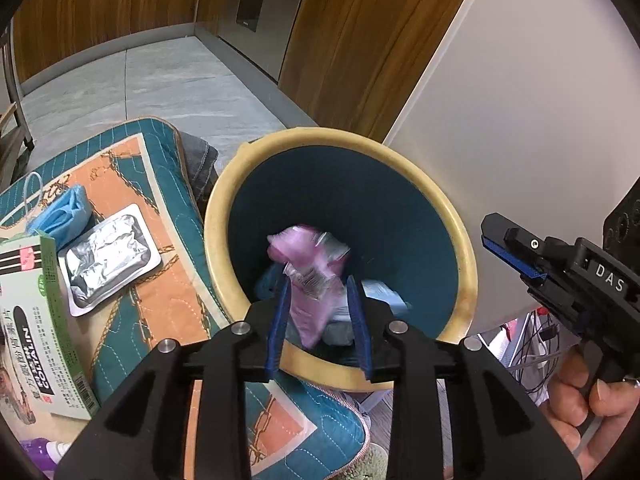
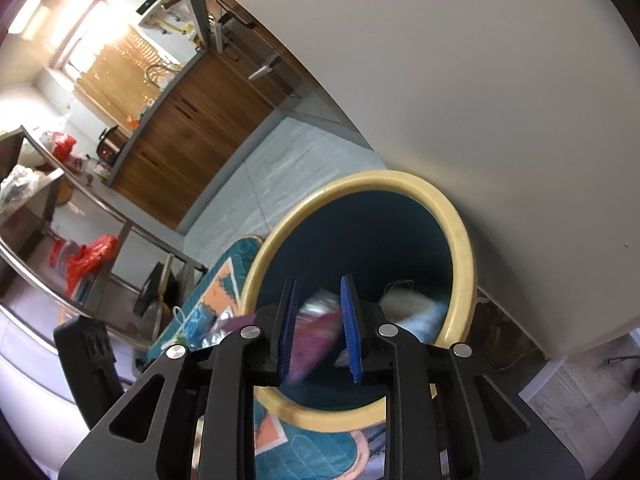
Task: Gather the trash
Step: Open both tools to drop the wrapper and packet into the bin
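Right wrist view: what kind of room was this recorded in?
Most likely a home kitchen: wooden cabinets under a countertop with a faucet, plus a built-in steel appliance in the left wrist view. The bin stands on its floor.

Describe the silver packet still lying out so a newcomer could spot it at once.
Start at the blue bin with the cream rim. To its left lies the teal-and-orange quilted mat. On it, between a crumpled blue glove and a green-and-white box, sits the foil blister pack: the only shiny, crinkled silver item.

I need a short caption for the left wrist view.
Left gripper open above the bin, pink wrapper between its fingers.
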A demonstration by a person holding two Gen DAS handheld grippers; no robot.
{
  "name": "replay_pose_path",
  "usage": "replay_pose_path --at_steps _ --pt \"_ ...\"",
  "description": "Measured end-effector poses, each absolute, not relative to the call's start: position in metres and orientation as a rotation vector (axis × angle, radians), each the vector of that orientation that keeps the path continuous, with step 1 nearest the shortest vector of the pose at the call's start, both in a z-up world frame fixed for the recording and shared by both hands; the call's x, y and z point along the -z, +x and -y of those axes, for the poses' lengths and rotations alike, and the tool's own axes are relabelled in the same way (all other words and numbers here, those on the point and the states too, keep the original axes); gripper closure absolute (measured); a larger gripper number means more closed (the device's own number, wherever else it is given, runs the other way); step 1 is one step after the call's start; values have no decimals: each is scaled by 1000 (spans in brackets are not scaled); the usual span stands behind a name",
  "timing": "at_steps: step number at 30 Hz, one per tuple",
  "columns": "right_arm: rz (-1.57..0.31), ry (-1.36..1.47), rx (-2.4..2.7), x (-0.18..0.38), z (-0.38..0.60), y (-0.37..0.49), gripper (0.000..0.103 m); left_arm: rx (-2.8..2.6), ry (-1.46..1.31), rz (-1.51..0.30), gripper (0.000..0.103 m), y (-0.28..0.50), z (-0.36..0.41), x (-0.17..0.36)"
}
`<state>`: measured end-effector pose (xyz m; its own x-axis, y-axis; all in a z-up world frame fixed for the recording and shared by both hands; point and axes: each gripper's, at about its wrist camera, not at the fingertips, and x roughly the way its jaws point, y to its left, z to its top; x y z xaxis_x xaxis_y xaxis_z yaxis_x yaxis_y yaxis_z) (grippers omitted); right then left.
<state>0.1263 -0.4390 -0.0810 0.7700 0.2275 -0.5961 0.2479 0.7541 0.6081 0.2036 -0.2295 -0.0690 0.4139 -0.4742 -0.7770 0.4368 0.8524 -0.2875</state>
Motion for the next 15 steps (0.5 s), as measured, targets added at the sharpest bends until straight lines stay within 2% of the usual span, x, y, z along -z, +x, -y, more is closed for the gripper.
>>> replay_pose_path --at_steps 4,10,15 --pt "-697 736 11 80 441 124 79 578 -35 -969 67 198 226 62" --pt "-694 734 8 81 441 120 70 573 -33 -946 60 189 213 53" --pt "-701 719 1 80 439 121 60 548 -35 -914 38 181 191 44"
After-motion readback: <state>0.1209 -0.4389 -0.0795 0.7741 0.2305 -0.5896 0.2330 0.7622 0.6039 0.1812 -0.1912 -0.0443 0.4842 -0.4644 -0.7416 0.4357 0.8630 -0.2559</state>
